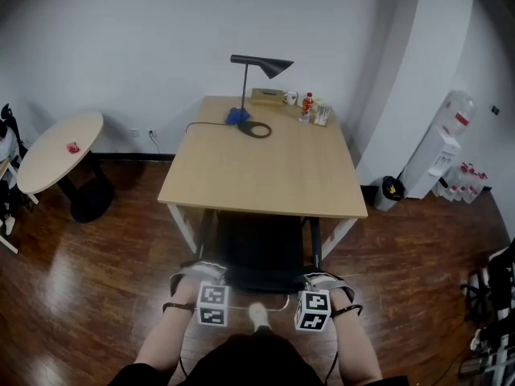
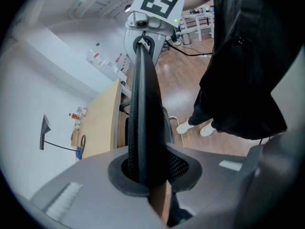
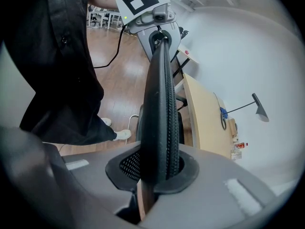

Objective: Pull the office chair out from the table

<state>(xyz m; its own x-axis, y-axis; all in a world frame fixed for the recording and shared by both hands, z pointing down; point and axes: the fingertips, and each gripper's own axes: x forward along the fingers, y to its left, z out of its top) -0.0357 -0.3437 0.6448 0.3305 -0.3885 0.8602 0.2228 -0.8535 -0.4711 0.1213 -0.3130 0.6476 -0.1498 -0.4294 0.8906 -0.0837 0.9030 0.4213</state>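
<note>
The black office chair (image 1: pixel 261 252) stands at the near edge of the light wooden table (image 1: pixel 265 171), its seat partly under the tabletop. My left gripper (image 1: pixel 203 273) is shut on the left end of the chair's backrest top edge (image 2: pixel 145 123). My right gripper (image 1: pixel 320 280) is shut on the right end of the same backrest edge (image 3: pixel 162 123). In each gripper view the mesh backrest rim runs straight out from between the jaws to the other gripper, the right gripper (image 2: pixel 150 18) in one and the left gripper (image 3: pixel 152 20) in the other. The chair's base is hidden.
A black desk lamp (image 1: pixel 257 71), a mug, bottles and a blue object stand at the table's far end. A round side table (image 1: pixel 56 147) is at the left. A water dispenser (image 1: pixel 438 147) and a bin (image 1: pixel 392 190) are at the right. The person's feet (image 1: pixel 259 316) are behind the chair on wooden floor.
</note>
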